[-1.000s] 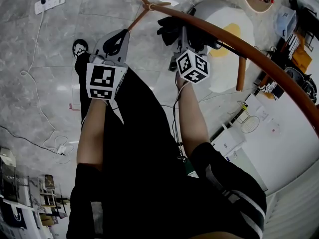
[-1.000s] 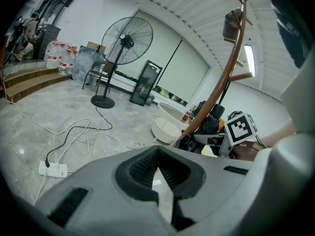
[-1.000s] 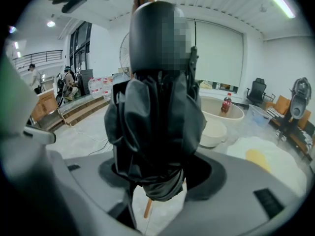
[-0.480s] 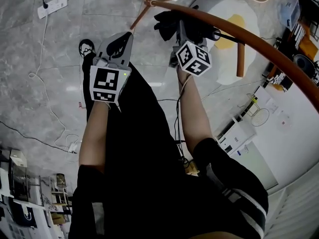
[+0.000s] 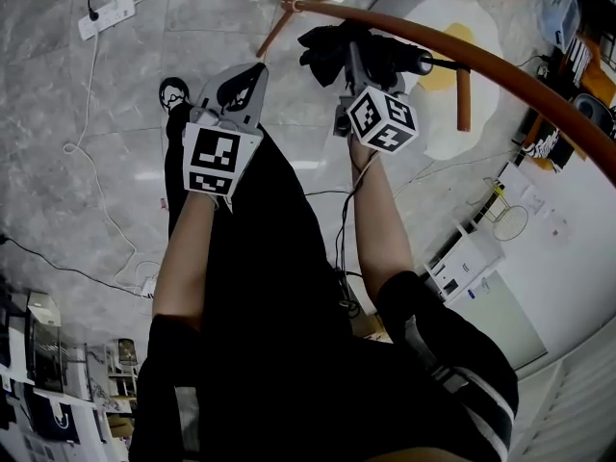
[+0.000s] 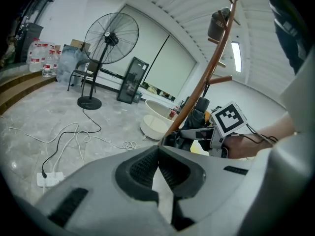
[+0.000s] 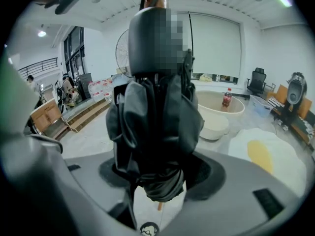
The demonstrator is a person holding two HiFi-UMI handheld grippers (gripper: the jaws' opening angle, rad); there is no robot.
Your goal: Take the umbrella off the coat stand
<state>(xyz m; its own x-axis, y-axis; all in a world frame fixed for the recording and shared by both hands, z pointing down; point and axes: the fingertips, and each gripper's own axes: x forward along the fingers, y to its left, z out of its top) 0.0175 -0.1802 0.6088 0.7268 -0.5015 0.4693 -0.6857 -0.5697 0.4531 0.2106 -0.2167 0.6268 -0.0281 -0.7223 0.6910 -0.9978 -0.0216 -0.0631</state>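
Right gripper view: my right gripper (image 7: 160, 175) is clamped on the folded black umbrella (image 7: 157, 122), with a jaw on either side of the cloth bundle.
Umbrella: it stands straight ahead of my right jaws. Its lower end sits between them and its top reaches up to brown wood. I cannot tell whether it hangs there.
Left gripper view: my left gripper (image 6: 158, 156) has its jaws together, with nothing between them.
Coat stand: the brown coat stand (image 6: 209, 73) rises ahead and to the right of my left gripper, pegs near its top.
Head view: my grippers are side by side, the left one clear of the umbrella.
Floor: a white power strip (image 6: 49, 179) lies ahead-left of my left gripper.
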